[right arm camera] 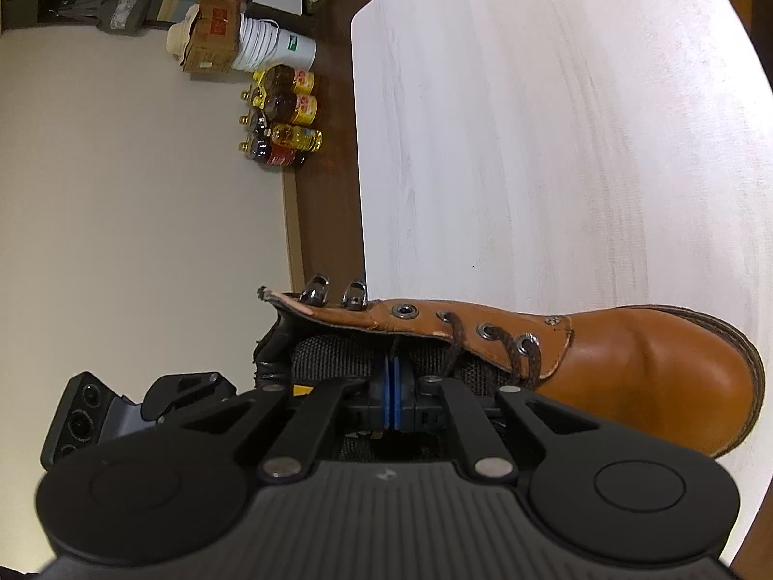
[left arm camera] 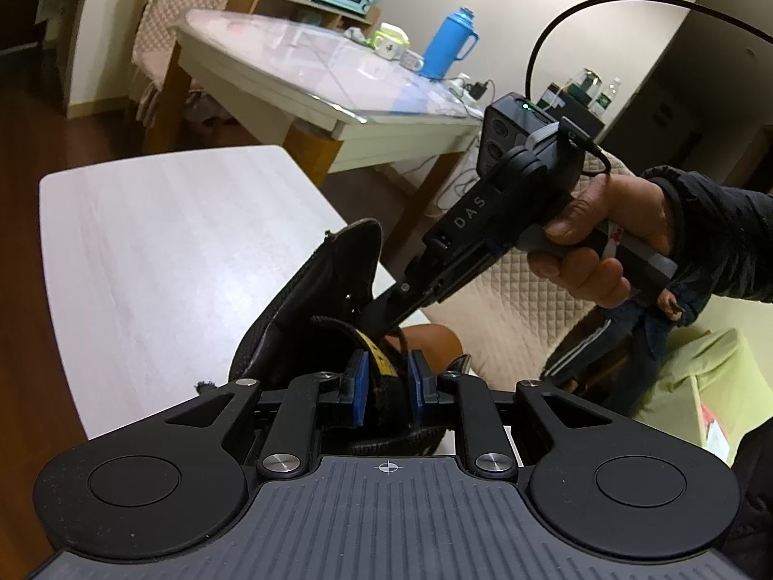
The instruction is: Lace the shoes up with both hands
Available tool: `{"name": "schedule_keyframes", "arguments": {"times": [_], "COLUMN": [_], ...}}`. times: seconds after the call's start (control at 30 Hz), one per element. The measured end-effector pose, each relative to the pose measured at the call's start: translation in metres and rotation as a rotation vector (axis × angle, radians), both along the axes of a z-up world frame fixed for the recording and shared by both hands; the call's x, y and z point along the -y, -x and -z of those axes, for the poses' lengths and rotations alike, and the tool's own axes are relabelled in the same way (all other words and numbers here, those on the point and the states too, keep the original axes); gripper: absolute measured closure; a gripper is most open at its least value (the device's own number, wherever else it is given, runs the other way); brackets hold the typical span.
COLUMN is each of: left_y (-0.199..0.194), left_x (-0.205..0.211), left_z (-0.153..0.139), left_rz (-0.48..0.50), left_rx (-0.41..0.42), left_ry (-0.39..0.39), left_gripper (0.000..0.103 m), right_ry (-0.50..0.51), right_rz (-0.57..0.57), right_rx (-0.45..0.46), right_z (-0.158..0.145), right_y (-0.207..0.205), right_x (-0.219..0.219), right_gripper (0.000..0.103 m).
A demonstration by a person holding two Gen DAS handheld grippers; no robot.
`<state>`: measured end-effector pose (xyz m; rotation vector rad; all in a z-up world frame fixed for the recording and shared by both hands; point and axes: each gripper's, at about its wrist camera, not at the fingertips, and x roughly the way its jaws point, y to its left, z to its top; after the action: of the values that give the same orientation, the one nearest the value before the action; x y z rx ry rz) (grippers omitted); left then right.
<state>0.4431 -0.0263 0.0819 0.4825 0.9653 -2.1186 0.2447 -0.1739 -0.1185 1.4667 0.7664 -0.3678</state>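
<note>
Right wrist view: we find the right tool [right arm camera: 392, 394] pinching the dark woven lace [right arm camera: 524, 362] of the tan leather boot [right arm camera: 652, 367], while the left tool [left arm camera: 388, 389] clamps the black padded tongue [left arm camera: 386, 403] to steady it.

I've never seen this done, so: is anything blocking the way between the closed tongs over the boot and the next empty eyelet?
Nothing visible. The right tongs, shut on what looks like the lace, sit right beside the empty eyelet. The left tongs hold the tongue off to the side.
</note>
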Motion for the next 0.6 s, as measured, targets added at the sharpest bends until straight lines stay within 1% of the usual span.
{"name": "schedule_keyframes", "arguments": {"times": [0.17,0.3,0.37,0.53,0.57,0.6], "left_y": [-0.001,-0.002,-0.001,0.000,0.000,0.000], "left_x": [-0.002,0.000,0.001,0.000,0.000,0.000], "left_z": [0.000,-0.001,-0.001,-0.002,-0.003,-0.003], "left_rz": [0.002,-0.001,-0.001,0.002,0.002,0.002], "left_rx": [0.003,0.002,0.003,0.008,0.009,0.010], "left_ry": [-0.005,-0.006,-0.006,-0.002,-0.002,-0.001], "left_gripper": [0.085,0.085,0.085,0.085,0.085,0.085], "right_ry": [0.041,0.010,0.019,0.012,0.005,-0.022], "right_rz": [-0.028,-0.048,-0.050,-0.004,0.008,0.029], "right_rx": [-0.020,-0.008,-0.010,-0.011,-0.010,0.001], "right_z": [-0.004,-0.003,-0.004,0.000,0.002,0.007], "right_y": [-0.003,-0.002,-0.001,0.004,0.006,0.006], "right_x": [-0.008,-0.007,-0.005,-0.008,-0.009,-0.008], "right_gripper": [0.100,0.100,0.100,0.100,0.100,0.100]}}
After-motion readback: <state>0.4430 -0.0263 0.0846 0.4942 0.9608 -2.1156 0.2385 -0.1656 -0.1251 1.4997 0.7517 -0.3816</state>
